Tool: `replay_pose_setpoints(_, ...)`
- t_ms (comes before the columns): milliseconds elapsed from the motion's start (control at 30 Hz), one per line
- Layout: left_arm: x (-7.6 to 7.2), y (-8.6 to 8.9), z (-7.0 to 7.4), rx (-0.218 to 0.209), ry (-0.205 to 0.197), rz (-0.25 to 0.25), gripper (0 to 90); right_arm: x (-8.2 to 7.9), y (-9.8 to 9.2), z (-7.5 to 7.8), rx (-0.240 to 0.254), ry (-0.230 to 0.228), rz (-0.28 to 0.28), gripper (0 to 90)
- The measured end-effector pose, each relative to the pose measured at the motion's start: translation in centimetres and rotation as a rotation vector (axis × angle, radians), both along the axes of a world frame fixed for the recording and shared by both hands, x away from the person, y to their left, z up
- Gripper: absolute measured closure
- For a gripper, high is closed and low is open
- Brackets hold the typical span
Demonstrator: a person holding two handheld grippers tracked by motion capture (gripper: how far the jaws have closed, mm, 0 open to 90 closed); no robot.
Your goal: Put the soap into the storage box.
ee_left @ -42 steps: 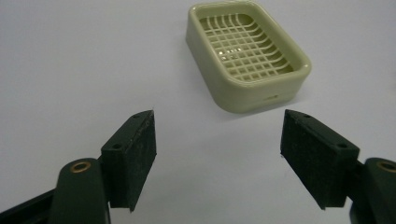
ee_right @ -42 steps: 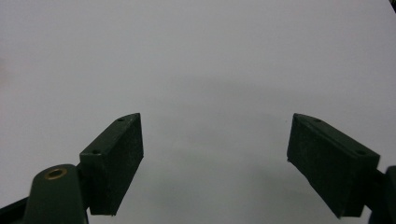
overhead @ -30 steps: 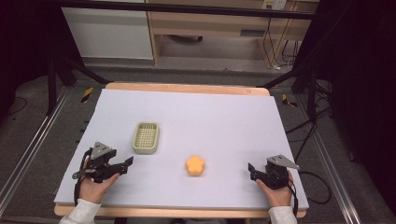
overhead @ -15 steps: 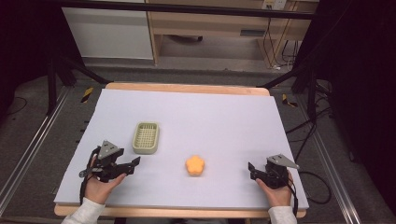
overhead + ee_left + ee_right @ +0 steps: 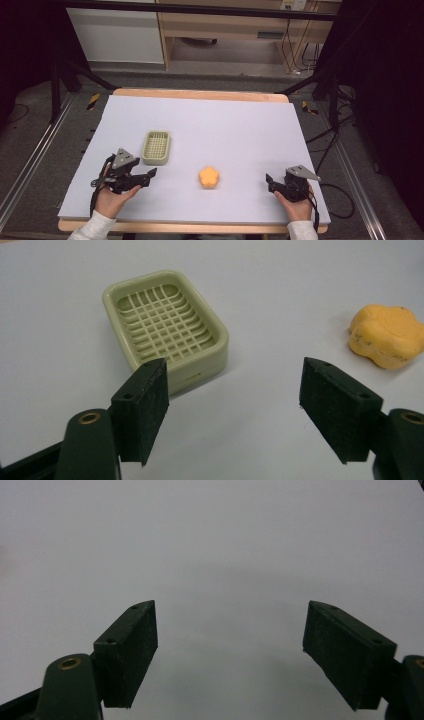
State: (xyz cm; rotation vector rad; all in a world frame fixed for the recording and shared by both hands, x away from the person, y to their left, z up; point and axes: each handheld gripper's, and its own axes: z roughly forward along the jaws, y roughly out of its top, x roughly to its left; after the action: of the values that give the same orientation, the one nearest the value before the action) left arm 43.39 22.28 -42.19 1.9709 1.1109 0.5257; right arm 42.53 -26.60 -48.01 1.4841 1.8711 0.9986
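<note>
The left claw [image 5: 150, 176] is spread wide and holds nothing, low over the tabletop [image 5: 225, 120], pointing between a green dish [image 5: 156, 147] and an orange sponge [image 5: 208, 177]. In the left gripper view the dish [image 5: 167, 330] sits just ahead of one jaw, the sponge [image 5: 387, 336] farther off to the side. The right claw [image 5: 270, 181] is also wide and empty, near the tabletop's right edge, well apart from both. Nothing is grasped yet; the dish is empty, so the work appears barely begun.
</note>
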Motion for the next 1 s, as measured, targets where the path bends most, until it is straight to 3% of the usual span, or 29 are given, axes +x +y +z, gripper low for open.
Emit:
replay_pose_setpoints(167, 0.2, -0.7, 0.2, 0.019, 0.000, -0.018, 27.4, 0.0, 0.0, 0.1, 0.005, -0.002, 0.002, 22.0)
replay_pose_setpoints(1000, 1.2, -5.8, 1.7, 0.024, -0.008, -0.122, 27.5, 0.1, 0.2, 0.1, 0.003, 0.001, 0.017, 22.3)
